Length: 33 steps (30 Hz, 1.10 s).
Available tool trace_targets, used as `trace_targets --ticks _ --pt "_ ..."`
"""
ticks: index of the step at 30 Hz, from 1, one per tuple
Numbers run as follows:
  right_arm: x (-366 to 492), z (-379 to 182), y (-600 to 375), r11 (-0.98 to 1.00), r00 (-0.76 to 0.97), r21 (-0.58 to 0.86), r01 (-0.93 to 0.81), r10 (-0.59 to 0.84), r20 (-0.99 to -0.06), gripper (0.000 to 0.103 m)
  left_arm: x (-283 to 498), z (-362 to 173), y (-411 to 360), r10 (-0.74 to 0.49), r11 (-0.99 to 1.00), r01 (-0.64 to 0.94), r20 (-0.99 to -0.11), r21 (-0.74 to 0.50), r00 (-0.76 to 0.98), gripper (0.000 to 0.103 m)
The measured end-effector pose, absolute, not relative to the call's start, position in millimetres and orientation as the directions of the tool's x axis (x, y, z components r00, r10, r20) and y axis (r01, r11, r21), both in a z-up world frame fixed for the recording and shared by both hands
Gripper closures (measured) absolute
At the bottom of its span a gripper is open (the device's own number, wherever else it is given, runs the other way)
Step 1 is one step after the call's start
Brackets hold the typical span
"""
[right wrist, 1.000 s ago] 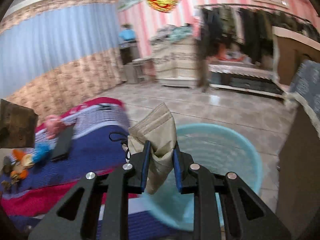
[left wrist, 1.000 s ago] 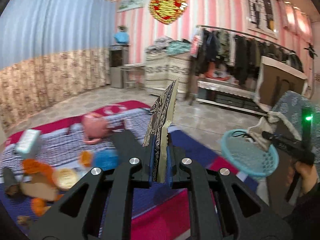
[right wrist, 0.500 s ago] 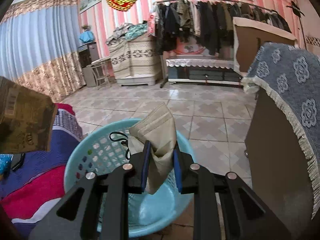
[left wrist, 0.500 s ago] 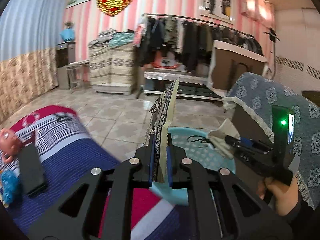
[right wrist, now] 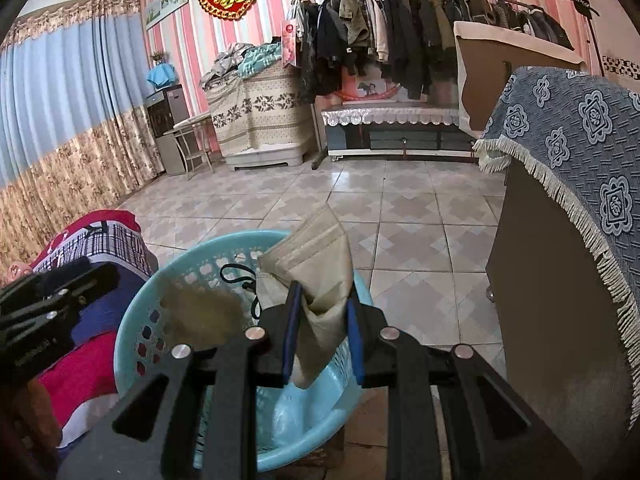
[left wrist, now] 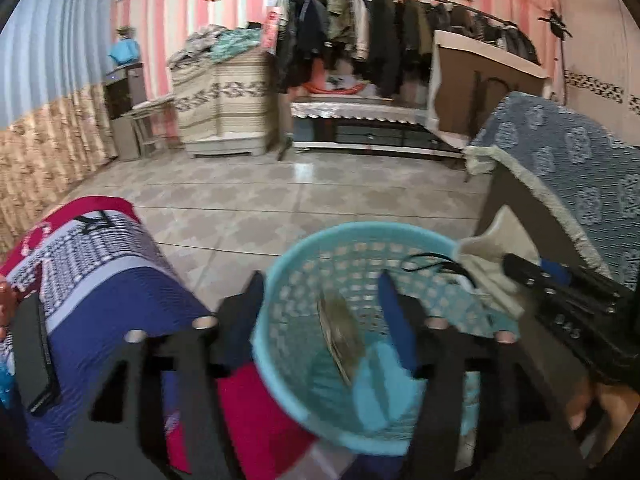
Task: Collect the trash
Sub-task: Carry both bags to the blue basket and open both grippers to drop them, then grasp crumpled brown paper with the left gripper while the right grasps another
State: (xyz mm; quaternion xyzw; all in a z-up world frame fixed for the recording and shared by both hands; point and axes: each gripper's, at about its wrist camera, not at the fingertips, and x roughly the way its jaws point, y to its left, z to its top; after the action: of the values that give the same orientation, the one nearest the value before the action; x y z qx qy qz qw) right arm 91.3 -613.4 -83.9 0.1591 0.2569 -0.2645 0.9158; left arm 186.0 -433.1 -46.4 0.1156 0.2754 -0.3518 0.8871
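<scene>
A light blue plastic basket (left wrist: 280, 280) (right wrist: 132, 332) stands on the floor beside the bed. My left gripper (left wrist: 320, 292) is open above it, and the dark patterned wrapper (left wrist: 340, 332) (right wrist: 200, 312) it held is blurred, falling inside the basket. My right gripper (right wrist: 322, 304) is shut on a beige face mask (right wrist: 320, 260) with a black ear loop, over the basket's right side. The mask also shows in the left wrist view (left wrist: 488, 256).
A bed with a blue, red and checked blanket (left wrist: 100, 272) lies left of the basket, with a black phone (left wrist: 36, 356) on it. A cabinet under a blue patterned cloth (right wrist: 580, 152) stands right. Tiled floor (right wrist: 360, 200), clothes rack (right wrist: 400, 32) behind.
Both grippers swung from the bed to over the basket. My left gripper has opened and let go of the wrapper, which drops into the basket. The right still holds the mask.
</scene>
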Motion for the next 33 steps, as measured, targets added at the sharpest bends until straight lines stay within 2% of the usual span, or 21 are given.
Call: trace_targets --ticks 3,7,9,12,16,17,20,23,25,33 --pt "96.0 -85.4 -611.4 0.816 0.729 0.152 0.558 -0.394 -0.559 0.081 194.3 -44.7 -412.5 -0.516 0.773 0.634 -0.558 0.023 0.650 0.022" --pt "103.6 -88.1 -603.8 0.829 0.732 0.143 0.540 -0.378 -0.567 0.081 201.1 -42.2 -386.8 -0.491 0.807 0.591 -0.554 0.002 0.672 0.009" --pt "109.1 -90.4 -599.1 0.838 0.733 0.141 0.527 -0.365 -0.574 0.080 200.7 -41.8 -376.9 -0.470 0.823 0.569 -0.549 0.011 0.691 0.007" --pt "116.7 -91.5 -593.1 0.843 0.739 0.144 0.518 -0.356 -0.572 0.076 199.0 -41.4 -354.1 -0.446 0.845 0.535 -0.552 0.002 0.705 0.006" --pt "122.2 -88.1 -581.0 0.845 0.743 0.116 0.522 -0.383 -0.549 0.038 194.6 -37.3 -329.7 -0.411 0.870 0.493 -0.542 0.006 0.733 0.006" --pt "123.0 -86.9 -577.9 0.846 0.745 0.109 0.521 -0.389 -0.542 0.033 194.0 -34.8 -322.5 -0.410 0.874 0.486 -0.541 -0.002 0.734 0.006" --pt "125.5 -84.0 -569.3 0.849 0.741 0.069 0.524 -0.415 -0.528 0.025 190.6 -27.7 -300.7 -0.400 0.888 0.460 -0.532 -0.023 0.746 0.006" --pt "126.1 -79.4 -563.2 0.847 0.740 0.050 0.529 -0.432 -0.516 0.021 185.2 -21.8 -278.6 -0.366 0.906 0.422 -0.514 -0.008 0.776 0.006" --pt "123.2 -73.0 -558.2 0.843 0.746 0.051 0.535 -0.444 -0.496 0.014 182.5 -18.0 -261.5 -0.342 0.918 0.396 -0.506 -0.001 0.792 0.006" --pt "120.6 -52.9 -516.6 0.877 0.791 0.015 0.480 -0.425 -0.441 0.011 158.1 0.1 -171.8 -0.249 0.959 0.284 -0.489 -0.003 0.836 0.006"
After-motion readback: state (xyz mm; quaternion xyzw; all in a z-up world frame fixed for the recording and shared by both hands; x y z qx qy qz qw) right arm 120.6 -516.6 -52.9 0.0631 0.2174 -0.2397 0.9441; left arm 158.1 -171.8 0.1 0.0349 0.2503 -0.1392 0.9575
